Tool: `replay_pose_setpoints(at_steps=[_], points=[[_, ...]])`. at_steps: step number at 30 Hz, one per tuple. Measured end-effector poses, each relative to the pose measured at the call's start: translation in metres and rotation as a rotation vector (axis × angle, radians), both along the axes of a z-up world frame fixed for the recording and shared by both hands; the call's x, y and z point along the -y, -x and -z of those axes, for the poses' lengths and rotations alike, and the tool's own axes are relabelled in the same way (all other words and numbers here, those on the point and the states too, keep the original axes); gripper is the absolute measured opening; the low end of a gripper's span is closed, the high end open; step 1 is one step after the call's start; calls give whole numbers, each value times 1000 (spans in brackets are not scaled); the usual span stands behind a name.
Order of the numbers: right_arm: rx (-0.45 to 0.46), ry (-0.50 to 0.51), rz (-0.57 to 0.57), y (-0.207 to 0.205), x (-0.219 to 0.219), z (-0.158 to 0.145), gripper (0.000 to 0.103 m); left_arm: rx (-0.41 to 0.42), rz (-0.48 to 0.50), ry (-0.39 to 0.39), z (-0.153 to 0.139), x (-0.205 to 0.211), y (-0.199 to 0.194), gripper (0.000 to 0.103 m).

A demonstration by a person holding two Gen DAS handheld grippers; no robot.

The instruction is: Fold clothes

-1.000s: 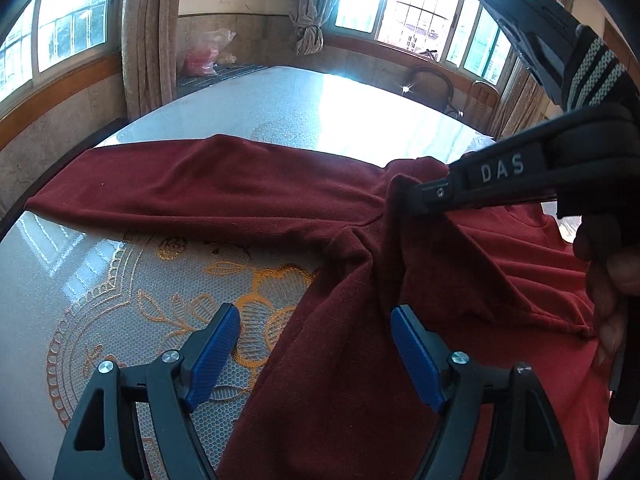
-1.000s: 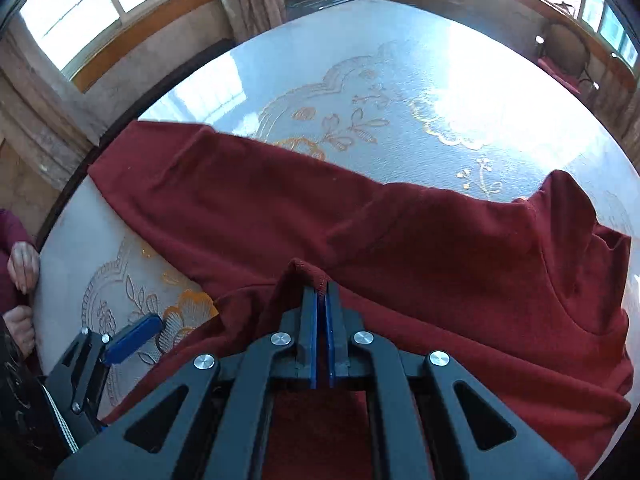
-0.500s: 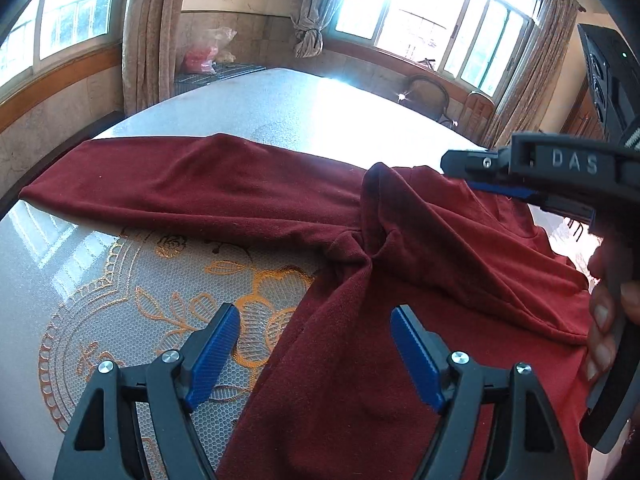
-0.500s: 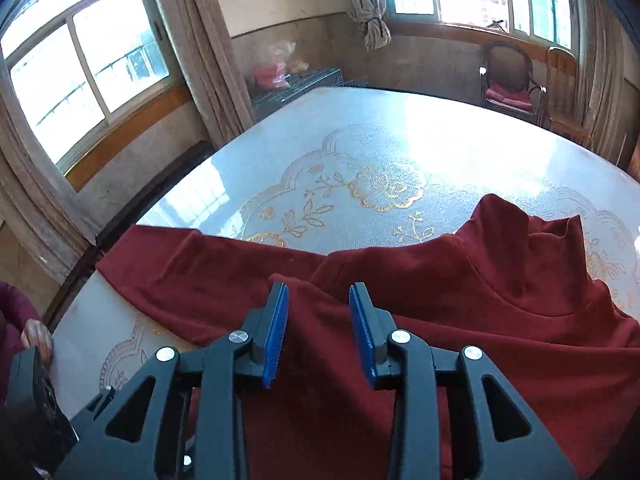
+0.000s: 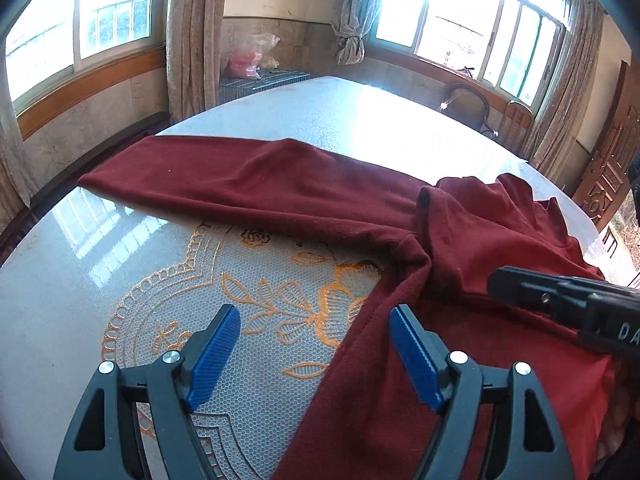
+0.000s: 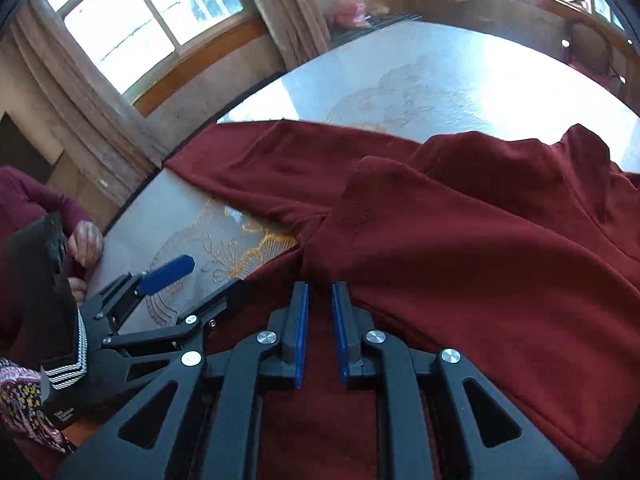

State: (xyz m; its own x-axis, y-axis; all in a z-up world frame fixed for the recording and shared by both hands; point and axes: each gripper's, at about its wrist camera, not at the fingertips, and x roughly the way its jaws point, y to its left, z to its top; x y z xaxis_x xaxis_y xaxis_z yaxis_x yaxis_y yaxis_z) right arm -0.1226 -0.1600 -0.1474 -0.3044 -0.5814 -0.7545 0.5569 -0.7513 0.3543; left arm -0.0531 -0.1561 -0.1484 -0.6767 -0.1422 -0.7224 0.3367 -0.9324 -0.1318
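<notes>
So a dark red sweater (image 5: pixel 460 248) is spread over a big round table (image 5: pixel 280 120) covered with a lace cloth with gold flowers (image 5: pixel 280 304), and one sleeve (image 5: pixel 240 184) is stretched out flat toward the table's left edge. The shoulder part is bunched into a raised fold (image 6: pixel 384 200) right where the sleeve meets the body. The left gripper (image 5: pixel 316 354) is held wide open above the lace, just beside the sweater's edge, nothing pinched. The right gripper (image 6: pixel 320 330) is seen low over the sweater's body, jaws closing, only a narrow gap left, no fabric caught between the pads.
</notes>
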Motion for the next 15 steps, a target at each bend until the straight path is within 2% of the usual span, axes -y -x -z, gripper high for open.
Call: replay_pose_setpoints(at_steps=[1, 2, 4, 6, 9, 10, 11, 13, 15], points=[[-20, 27, 83, 0, -22, -6, 18, -32, 14, 16, -7, -6, 1, 78], [-39, 53, 167, -1, -45, -12, 23, -60, 38, 34, -15, -15, 8, 78], [-78, -2, 318, 2, -82, -18, 25, -104, 94, 66, -27, -32, 25, 78], [-81, -57, 413, 7, -113, -18, 25, -113, 163, 89, -31, -52, 49, 79], [-60, -108, 497, 11, -162, -11, 25, -11, 239, 155, -16, -73, 96, 79], [-49, -128, 513, 11, -178, -7, 25, 25, 233, 162, -8, -72, 103, 78], [-42, -159, 529, 9, -194, 0, 25, 58, 225, 167, 0, -70, 108, 72], [-32, -228, 562, 5, -225, 16, 25, 126, 209, 177, 16, -66, 119, 73], [-55, -180, 602, -2, -256, 21, 19, 123, 193, 113, 18, -54, 119, 77]])
